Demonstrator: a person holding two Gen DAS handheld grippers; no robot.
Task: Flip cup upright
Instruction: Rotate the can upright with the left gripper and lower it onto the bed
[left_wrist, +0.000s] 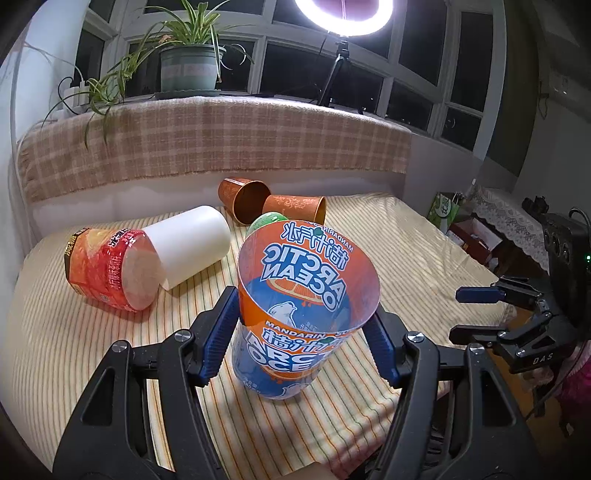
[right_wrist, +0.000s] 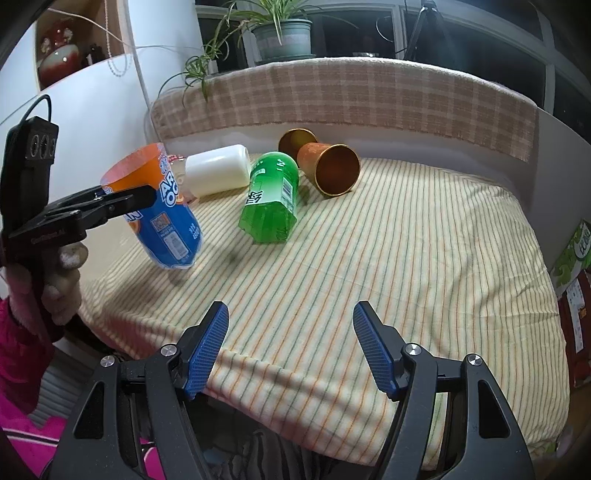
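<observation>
My left tongs (left_wrist: 301, 328) grip the Arctic Ocean cup (left_wrist: 306, 295) mid-body, mouth up, tilted left, base just above the near-left striped bed (right_wrist: 406, 258). Long axis near vertical, needs straightening. Right tongs (right_wrist: 291, 347) open, empty, well apart to the right.

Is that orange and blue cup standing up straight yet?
Nearly, it is tilted. The orange and blue cup leans in the left gripper, open mouth up, its base low over the striped cloth; contact cannot be told.
</observation>
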